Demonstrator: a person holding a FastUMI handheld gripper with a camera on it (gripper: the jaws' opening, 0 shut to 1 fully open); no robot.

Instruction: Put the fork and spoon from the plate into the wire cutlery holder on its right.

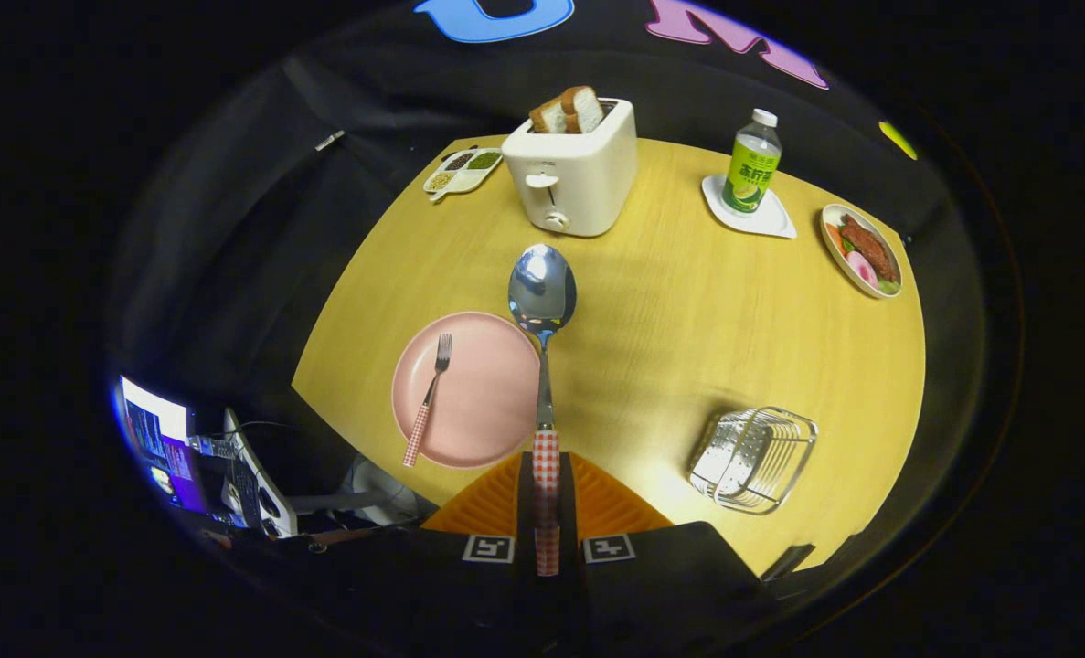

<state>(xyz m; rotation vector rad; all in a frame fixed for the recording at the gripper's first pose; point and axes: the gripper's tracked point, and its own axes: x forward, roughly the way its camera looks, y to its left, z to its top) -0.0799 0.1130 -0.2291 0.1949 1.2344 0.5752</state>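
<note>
We are gripping the spoon (542, 366) by its checked handle in the gripper (546, 498), both fingers pressing on it, bowl pointing ahead above the table (688, 311). The fork (428, 397) is lying on the plate (487, 402); the holder (754, 457) is sitting to its right.

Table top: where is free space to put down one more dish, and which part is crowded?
The widest bare patch of the table lies between the toaster, pink plate, wire cutlery holder and bottle. The far rim is crowded: seasoning tray, toaster, bottle, food plate. The gripper grips the spoon.
</note>
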